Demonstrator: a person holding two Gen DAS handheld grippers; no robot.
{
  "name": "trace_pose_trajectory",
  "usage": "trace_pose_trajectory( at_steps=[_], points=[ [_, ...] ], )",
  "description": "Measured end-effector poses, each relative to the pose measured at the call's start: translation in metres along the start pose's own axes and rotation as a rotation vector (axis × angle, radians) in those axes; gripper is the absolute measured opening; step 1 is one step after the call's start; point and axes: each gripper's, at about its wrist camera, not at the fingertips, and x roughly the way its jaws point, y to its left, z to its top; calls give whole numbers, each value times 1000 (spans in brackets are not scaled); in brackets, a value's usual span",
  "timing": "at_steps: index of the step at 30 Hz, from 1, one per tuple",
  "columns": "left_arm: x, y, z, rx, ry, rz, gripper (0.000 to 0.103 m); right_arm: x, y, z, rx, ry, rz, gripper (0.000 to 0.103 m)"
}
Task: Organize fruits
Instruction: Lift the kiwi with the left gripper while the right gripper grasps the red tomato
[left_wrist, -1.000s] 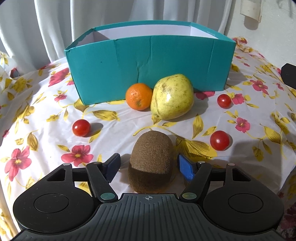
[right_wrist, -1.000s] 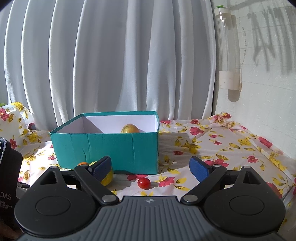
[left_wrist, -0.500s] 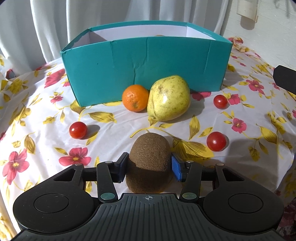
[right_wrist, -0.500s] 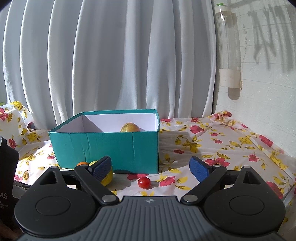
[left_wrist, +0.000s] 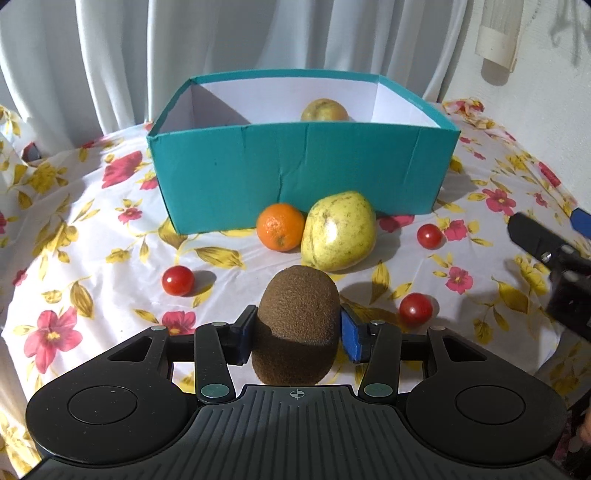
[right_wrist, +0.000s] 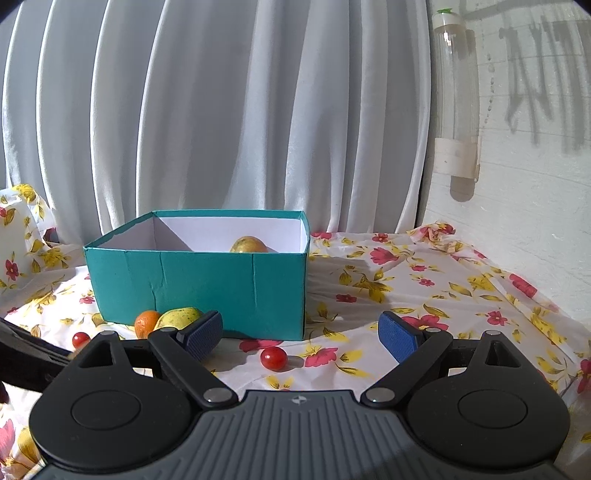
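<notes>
My left gripper (left_wrist: 297, 338) is shut on a brown kiwi (left_wrist: 297, 317) and holds it above the flowered tablecloth. Ahead lie an orange mandarin (left_wrist: 280, 226) and a yellow-green mango (left_wrist: 338, 229) against the front wall of a teal box (left_wrist: 295, 173). A yellowish fruit (left_wrist: 324, 110) sits inside the box. Cherry tomatoes lie at the left (left_wrist: 177, 280), the right (left_wrist: 415, 308) and the far right (left_wrist: 429, 236). My right gripper (right_wrist: 301, 334) is open and empty, above the table to the right of the box (right_wrist: 199, 280), with a cherry tomato (right_wrist: 273, 358) below it.
White curtains (right_wrist: 221, 110) hang behind the table. A wall with a mounted clear tube (right_wrist: 456, 107) stands at the right. The right gripper's body (left_wrist: 554, 258) shows at the right edge of the left wrist view. The table edge falls away at the near left and right.
My left gripper closed on the kiwi and lifted it; the view now looks down into the box. My right gripper shifted slightly and stays open.
</notes>
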Motion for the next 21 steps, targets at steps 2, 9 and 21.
trace_pose_trajectory(
  at_steps=[2,9,21],
  points=[
    [-8,0,4,2,-22,2,51,4,3,-4,-21,9,-9,92],
    [-20,4,13,7,-39,31,51,24,25,-28,-90,93,57,85],
    [-19,10,13,-3,-21,52,51,47,51,-49,-126,215,190,46]
  ],
)
